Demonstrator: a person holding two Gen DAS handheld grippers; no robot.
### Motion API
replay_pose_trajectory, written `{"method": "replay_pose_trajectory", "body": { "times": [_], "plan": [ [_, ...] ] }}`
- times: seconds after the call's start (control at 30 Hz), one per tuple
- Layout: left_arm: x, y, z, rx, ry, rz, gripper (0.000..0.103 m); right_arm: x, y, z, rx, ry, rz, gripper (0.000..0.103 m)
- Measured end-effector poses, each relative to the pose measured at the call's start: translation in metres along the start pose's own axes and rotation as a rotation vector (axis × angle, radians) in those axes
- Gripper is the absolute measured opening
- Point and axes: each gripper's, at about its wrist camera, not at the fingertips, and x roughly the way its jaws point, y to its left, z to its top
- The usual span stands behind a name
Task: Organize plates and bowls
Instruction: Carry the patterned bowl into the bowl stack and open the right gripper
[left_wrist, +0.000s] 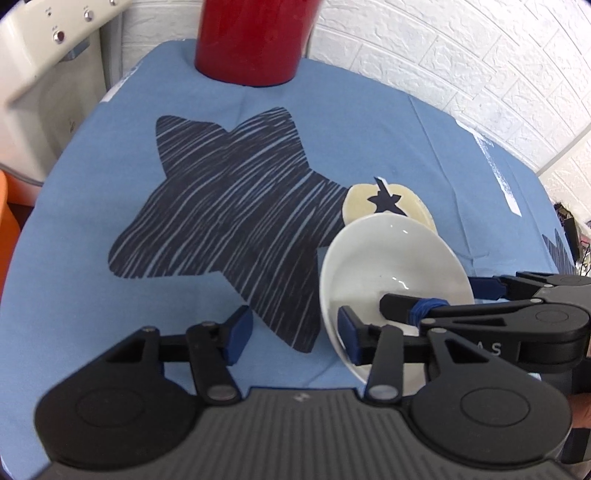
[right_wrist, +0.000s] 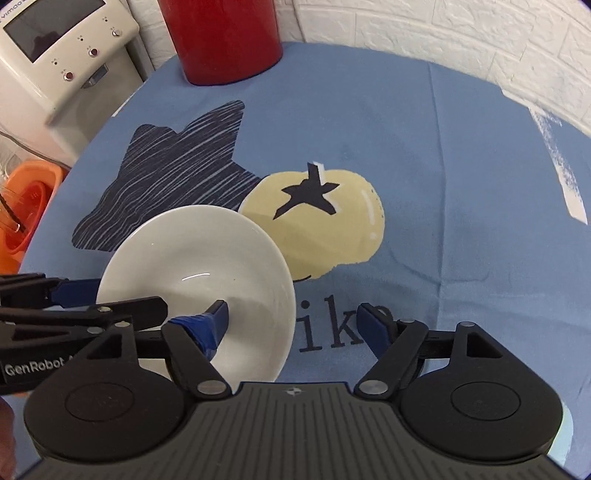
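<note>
The white bowl (right_wrist: 192, 258) was set on the blue cloth (right_wrist: 461, 184), touching the near edge of the yellow fruit print (right_wrist: 325, 221). The left gripper (left_wrist: 293, 328) and right gripper (right_wrist: 295, 317) were held spread, nothing clamped, each with 1 finger inside the bowl and 1 outside, probably so that opposite rims could be pinched.

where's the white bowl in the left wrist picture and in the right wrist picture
Left wrist: white bowl sits lower right, tilted, beside the dark star print.
Right wrist: white bowl sits lower left, below the star print.
Shared landmark: the red cylinder at the cloth's far edge, top centre in both views.
</note>
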Motion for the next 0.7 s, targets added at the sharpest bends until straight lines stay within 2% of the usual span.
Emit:
{"method": "replay_pose_trajectory", "body": {
  "times": [0.07, 0.13, 0.17, 0.27, 0.37, 0.5, 0.7],
  "plan": [
    [-0.001, 0.0, 0.0, -0.006, 0.01, -0.018, 0.036, -0.003, 0.003, -0.005, -0.057, -0.029, 0.047, 0.048],
    [0.0, -0.003, -0.001, -0.009, 0.021, -0.052, 0.02, -0.006, 0.002, -0.008, -0.057, -0.045, 0.125, 0.016],
    [0.0, -0.005, -0.002, -0.014, 0.028, -0.06, 0.011, -0.006, 0.0, -0.009, -0.031, -0.041, 0.152, 0.013],
    [-0.001, -0.014, -0.008, -0.006, 0.019, -0.031, 0.007, -0.009, 0.005, -0.015, -0.031, -0.048, 0.147, 0.013],
    [-0.01, -0.014, -0.013, -0.03, 0.041, -0.065, 0.006, -0.016, 0.0, -0.026, 0.01, -0.034, 0.176, 0.014],
    [-0.034, -0.032, -0.029, 0.023, 0.034, -0.052, 0.006, -0.036, -0.005, -0.046, 0.058, -0.032, 0.223, 0.016],
    [-0.078, -0.078, -0.078, 0.102, 0.038, -0.107, 0.006, -0.103, -0.013, -0.1, 0.042, -0.051, 0.164, 0.02]
  ]
}}
